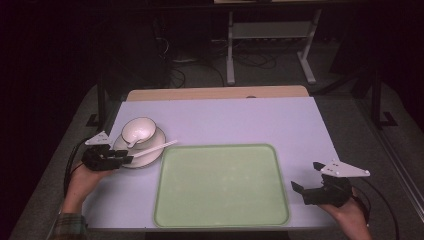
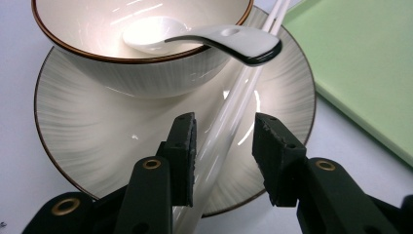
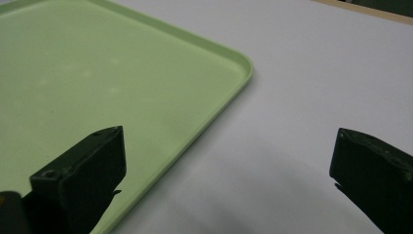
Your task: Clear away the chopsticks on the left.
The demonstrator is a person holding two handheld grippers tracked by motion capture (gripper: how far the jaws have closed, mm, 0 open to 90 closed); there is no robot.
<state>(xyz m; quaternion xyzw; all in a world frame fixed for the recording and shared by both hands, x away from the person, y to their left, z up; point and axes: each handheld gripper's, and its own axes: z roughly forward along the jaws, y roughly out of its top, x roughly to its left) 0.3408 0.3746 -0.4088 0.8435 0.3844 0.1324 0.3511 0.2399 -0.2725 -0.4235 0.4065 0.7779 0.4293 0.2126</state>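
Now: left gripper (image 2: 224, 146) jaws part open, white chopsticks (image 2: 229, 122) between them, not squeezed | chopsticks lie on plate (image 2: 97, 141) beside bowl (image 2: 141, 68) with spoon (image 2: 214, 41) | right gripper (image 3: 229, 170) wide open, holding nothing, beside green tray (image 3: 122, 83).

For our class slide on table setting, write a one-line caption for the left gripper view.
Open left gripper straddles white chopsticks lying across a plate beside its bowl and spoon.

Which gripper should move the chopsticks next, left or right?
Left. The left gripper has its jaws open astride the chopsticks on the plate; the right gripper sits across the tray.
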